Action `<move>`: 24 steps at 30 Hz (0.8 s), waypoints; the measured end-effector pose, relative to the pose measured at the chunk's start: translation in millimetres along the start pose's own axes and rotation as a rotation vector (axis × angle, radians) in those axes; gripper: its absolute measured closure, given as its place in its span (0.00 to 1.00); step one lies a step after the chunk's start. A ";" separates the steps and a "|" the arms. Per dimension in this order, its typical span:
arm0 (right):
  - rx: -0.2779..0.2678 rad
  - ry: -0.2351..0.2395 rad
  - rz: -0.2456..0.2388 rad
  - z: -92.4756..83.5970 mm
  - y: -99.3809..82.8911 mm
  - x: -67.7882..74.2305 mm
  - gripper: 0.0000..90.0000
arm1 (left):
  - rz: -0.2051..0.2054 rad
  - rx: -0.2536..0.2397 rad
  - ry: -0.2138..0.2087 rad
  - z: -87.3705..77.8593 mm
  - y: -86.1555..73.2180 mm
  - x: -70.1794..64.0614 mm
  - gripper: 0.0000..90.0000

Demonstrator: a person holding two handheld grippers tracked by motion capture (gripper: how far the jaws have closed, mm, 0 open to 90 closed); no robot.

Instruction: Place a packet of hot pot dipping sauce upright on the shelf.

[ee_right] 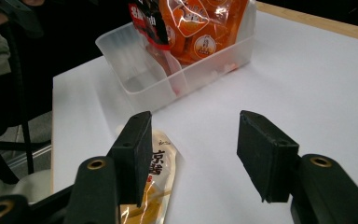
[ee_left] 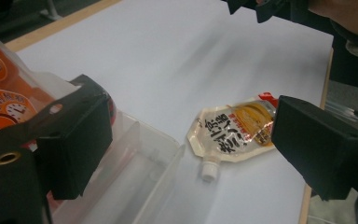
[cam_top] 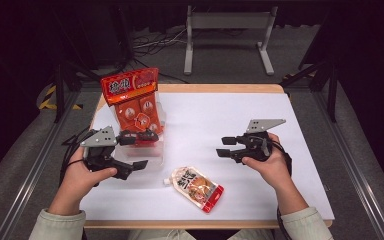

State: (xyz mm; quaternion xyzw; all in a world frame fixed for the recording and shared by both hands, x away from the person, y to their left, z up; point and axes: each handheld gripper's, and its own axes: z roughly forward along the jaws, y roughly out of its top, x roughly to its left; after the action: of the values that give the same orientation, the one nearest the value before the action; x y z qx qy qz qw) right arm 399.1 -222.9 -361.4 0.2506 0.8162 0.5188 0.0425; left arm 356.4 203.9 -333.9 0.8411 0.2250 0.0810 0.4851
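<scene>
A clear plastic bin [cam_top: 151, 159] [ee_left: 140, 172] [ee_right: 205, 74] stands left of the table's middle. An orange-and-red snack bag [cam_top: 135, 100] [ee_left: 0, 93] [ee_right: 196, 28] stands upright in its far end. A spouted pouch [cam_top: 197, 187] [ee_left: 233, 130] [ee_right: 161, 163] lies flat on the white table near the front edge. My left gripper [cam_top: 139, 150] [ee_left: 193, 105] is open at the bin's near end, one jaw over the bin and nothing between its jaws. My right gripper [cam_top: 221, 146] [ee_right: 196, 123] is open and empty right of centre, pointing left toward the bin, with the pouch below its left jaw.
The table top [cam_top: 240, 115] is white with a wooden edge at the back. A grey metal stand [cam_top: 227, 20] and cables sit on the floor behind it. Metal rails [cam_top: 30, 175] run along both sides of the table.
</scene>
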 end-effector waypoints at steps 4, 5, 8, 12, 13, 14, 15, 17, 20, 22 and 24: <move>0.020 0.007 -0.005 6.4 -0.6 2.3 0.50 | -0.002 0.002 -0.010 -1.2 -0.7 -0.8 0.15; 0.021 0.012 -0.006 8.5 -0.5 2.9 0.50 | 0.000 0.006 -0.012 -1.3 -1.2 -1.2 0.15; 0.037 0.016 -0.011 13.1 -0.4 5.0 0.50 | 0.002 0.013 -0.017 -1.7 -2.1 -3.0 0.15; 0.063 0.024 -0.004 22.2 -2.2 6.1 0.48 | 0.002 0.018 -0.019 -1.4 -2.9 -5.1 0.15; 0.071 0.029 -0.003 24.7 -2.8 6.5 0.48 | 0.002 0.019 -0.018 -1.6 -3.0 -5.4 0.15; 0.071 0.029 -0.003 24.7 -2.8 6.5 0.48 | 0.002 0.018 -0.016 -1.4 -3.4 -5.5 0.15; 0.080 0.028 0.000 27.9 -3.7 6.8 0.47 | -0.005 0.020 -0.016 -1.0 -4.3 -5.5 0.15; 0.100 0.031 0.006 34.0 -5.4 7.2 0.46 | -0.008 0.022 -0.009 0.1 -5.7 -5.1 0.15; 0.126 0.034 0.007 42.2 -7.8 8.7 0.45 | -0.010 0.031 -0.012 1.8 -7.0 -5.3 0.15; 0.140 0.037 0.003 47.6 -9.2 9.7 0.45 | -0.011 0.035 -0.015 2.6 -7.3 -5.7 0.15; 0.156 0.035 0.001 53.3 -10.9 10.7 0.45 | -0.010 0.039 -0.014 2.8 -7.6 -6.2 0.15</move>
State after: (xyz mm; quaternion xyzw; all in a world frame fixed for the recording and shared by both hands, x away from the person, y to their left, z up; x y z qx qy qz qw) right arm 403.4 -177.7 -393.2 0.2444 0.8546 0.4582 0.0083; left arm 349.6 202.2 -341.3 0.8498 0.2272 0.0683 0.4707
